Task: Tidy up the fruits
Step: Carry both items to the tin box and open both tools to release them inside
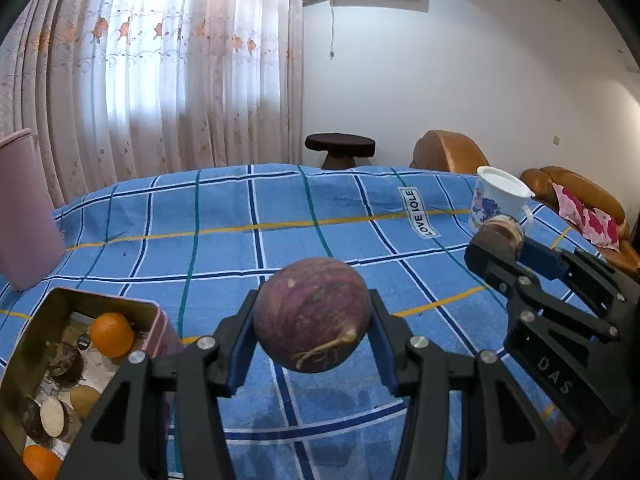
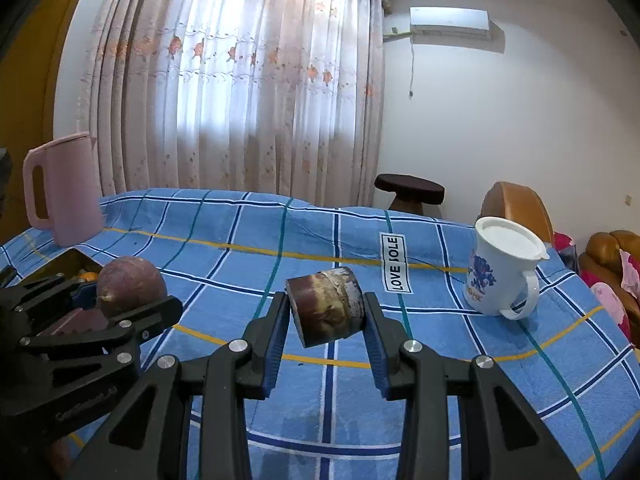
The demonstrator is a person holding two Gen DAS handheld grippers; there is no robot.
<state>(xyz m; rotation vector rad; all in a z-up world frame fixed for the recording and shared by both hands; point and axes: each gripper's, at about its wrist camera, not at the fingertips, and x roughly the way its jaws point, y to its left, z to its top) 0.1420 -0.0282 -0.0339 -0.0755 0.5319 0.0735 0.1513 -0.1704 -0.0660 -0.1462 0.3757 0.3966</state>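
Observation:
My left gripper (image 1: pixel 312 316) is shut on a round purple fruit (image 1: pixel 312 314) and holds it above the blue checked cloth; it also shows at the left of the right wrist view (image 2: pixel 130 292). My right gripper (image 2: pixel 326 316) is shut on a brown cut chunk of fruit (image 2: pixel 328 306), held above the cloth; it also shows in the left wrist view (image 1: pixel 500 236). An open metal tin (image 1: pixel 148 312) at lower left holds oranges (image 1: pixel 111 334) and several brown cut pieces (image 1: pixel 66 364).
A white lidded mug (image 2: pixel 500 268) stands on the cloth at right. A pink kettle (image 2: pixel 66 190) stands at the far left. The table with the blue checked cloth (image 2: pixel 240 240) ends at the back, with a dark stool (image 2: pixel 409 190) and brown sofas (image 2: pixel 516 204) beyond.

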